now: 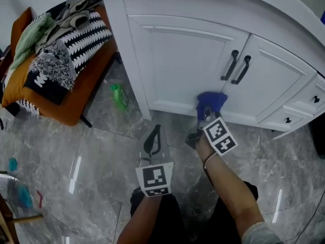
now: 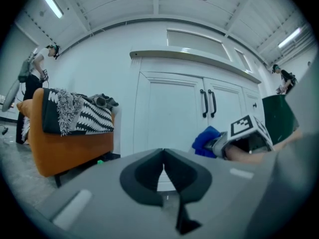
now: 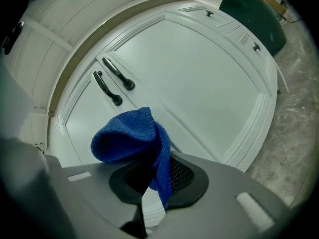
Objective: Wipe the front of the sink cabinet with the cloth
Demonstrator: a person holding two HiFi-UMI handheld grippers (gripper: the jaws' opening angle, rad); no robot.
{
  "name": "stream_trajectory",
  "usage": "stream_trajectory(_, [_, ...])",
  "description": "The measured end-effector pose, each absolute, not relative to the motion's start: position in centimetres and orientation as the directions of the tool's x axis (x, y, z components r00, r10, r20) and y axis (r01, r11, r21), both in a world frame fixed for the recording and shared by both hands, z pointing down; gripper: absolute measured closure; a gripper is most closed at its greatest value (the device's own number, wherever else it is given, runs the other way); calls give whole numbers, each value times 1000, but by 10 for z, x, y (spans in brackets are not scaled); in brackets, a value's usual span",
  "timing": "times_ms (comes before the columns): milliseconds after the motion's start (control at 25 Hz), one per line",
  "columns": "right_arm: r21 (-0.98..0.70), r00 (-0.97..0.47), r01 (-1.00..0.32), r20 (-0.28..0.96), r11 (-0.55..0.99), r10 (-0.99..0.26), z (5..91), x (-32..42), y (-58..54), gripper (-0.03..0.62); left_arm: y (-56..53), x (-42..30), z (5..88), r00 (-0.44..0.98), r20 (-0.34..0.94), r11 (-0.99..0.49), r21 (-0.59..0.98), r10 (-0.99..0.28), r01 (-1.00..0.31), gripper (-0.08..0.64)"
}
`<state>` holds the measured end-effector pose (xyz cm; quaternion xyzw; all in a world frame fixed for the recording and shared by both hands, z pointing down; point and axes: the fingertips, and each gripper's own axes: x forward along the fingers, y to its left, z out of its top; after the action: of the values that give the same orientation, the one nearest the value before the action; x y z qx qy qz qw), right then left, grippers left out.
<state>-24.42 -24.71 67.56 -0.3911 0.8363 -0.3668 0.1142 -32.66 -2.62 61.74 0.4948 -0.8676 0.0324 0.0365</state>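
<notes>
**Left gripper (image 1: 154, 136) and right gripper (image 1: 205, 118), low centre of the head view, facing the white cabinet (image 1: 188, 60).**
Left gripper view: the jaws are closed together on nothing. This view alone shows a person (image 2: 32, 78) at the far left edge, behind the orange chair (image 2: 65, 148). Right gripper view: the jaws are pinched on a fold of the blue cloth (image 3: 132, 133), which bunches above them at frame centre, below the black handles (image 3: 112, 81). No view shows whether the cloth touches the door.
</notes>
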Motion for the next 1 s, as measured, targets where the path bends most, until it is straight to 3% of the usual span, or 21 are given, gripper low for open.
stream_trajectory(600, [-761,-763,-449,54,469,-644,688,-358,-188,551,23,-341,599,-600,61,601,7,-798,-799,549])
stream_trajectory(800, [-743,-913,-340,114,576,-392,699,-421,-150,549,43,-354,602,-649,82,652,21,-757,-758,549])
stream_trajectory(1000, [-763,-925,-318,118,562,-361,688,-427,-148,548,43,-355,601,-648,72,650,13,-758,-760,549])
